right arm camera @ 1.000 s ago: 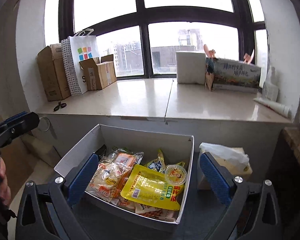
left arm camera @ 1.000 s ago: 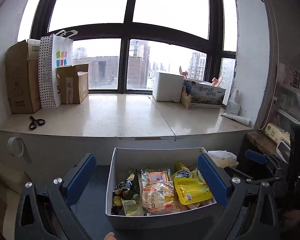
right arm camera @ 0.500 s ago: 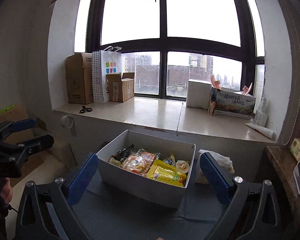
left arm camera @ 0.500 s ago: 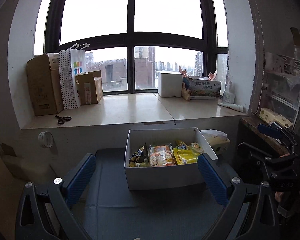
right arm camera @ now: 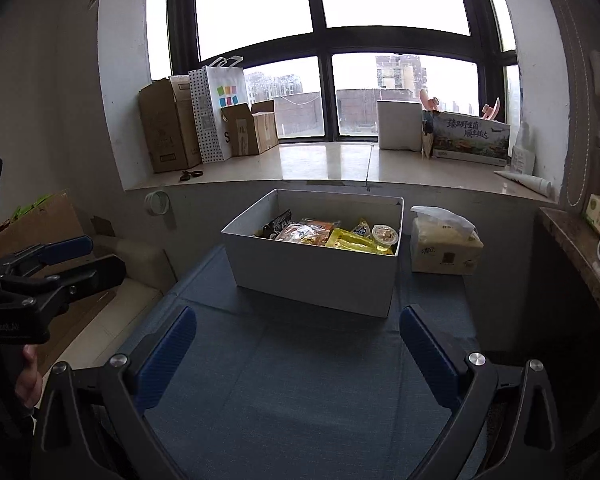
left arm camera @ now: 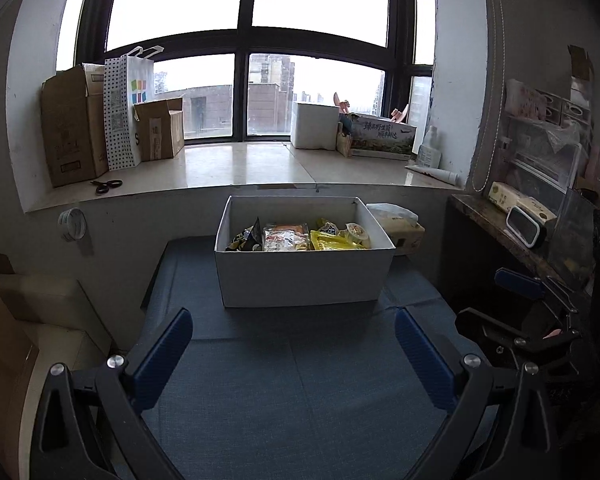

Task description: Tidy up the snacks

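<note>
A white open box (left arm camera: 304, 276) (right arm camera: 312, 276) stands on a blue cloth surface (left arm camera: 300, 380) (right arm camera: 300, 380) below a window sill. It holds several snack packs: a yellow bag (left arm camera: 334, 240) (right arm camera: 352, 242), an orange-red pack (left arm camera: 284, 236), a dark pack (left arm camera: 246, 238) and a small jelly cup (right arm camera: 385, 234). My left gripper (left arm camera: 292, 352) is open and empty, well back from the box. My right gripper (right arm camera: 298, 354) is open and empty, also back from the box. Each gripper shows at the edge of the other's view.
A tissue box (right arm camera: 446, 250) stands right of the snack box. The sill (left arm camera: 240, 168) carries cardboard boxes (left arm camera: 72, 124), a paper bag, scissors (left arm camera: 108, 185), a white box and a printed carton (left arm camera: 380, 136). A shelf (left arm camera: 512, 220) stands at the right, cardboard at the left.
Both grippers have pulled back and away from the box, which now looks smaller and farther. Both stay open and empty.
</note>
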A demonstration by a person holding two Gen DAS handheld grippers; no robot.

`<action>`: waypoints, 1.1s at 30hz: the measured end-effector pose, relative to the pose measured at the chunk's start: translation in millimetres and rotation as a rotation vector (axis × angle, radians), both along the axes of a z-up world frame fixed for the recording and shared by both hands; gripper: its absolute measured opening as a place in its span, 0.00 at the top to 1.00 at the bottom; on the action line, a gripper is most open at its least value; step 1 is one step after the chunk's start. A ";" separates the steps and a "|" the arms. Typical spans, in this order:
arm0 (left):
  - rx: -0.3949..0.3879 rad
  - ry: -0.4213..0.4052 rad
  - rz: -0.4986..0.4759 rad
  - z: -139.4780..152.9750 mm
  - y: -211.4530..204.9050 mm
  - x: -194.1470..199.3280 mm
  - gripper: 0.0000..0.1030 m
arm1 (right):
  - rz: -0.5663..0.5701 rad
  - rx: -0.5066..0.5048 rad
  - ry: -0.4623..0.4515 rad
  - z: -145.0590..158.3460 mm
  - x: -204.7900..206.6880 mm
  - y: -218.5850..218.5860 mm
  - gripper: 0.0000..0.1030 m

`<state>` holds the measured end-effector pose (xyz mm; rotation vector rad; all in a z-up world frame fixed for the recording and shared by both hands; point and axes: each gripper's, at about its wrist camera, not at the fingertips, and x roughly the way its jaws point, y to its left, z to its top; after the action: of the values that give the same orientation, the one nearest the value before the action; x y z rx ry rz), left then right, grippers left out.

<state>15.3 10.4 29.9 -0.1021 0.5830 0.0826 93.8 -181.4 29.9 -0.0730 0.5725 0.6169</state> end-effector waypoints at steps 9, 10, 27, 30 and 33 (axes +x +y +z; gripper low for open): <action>-0.017 0.002 -0.002 0.7 2.2 -1.6 0.00 | -0.010 0.011 0.012 -0.5 -0.4 -3.1 0.00; -0.015 0.005 -0.002 0.3 2.3 -1.2 0.00 | -0.011 0.009 0.014 -1.5 -0.2 -3.1 0.00; -0.023 0.011 -0.001 -3.8 7.0 1.3 0.00 | -0.009 0.019 0.017 1.0 -0.3 -4.4 0.00; -0.028 0.015 -0.003 -4.9 7.3 2.1 0.00 | -0.018 0.004 0.018 -0.6 0.7 -2.9 0.00; -0.033 0.019 -0.006 -5.9 6.8 1.7 0.00 | -0.016 0.005 0.025 -2.6 1.6 -2.8 0.00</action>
<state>17.0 17.2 23.9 -0.1312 0.6038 0.0681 95.4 -184.2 27.3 -0.0561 0.5954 0.6049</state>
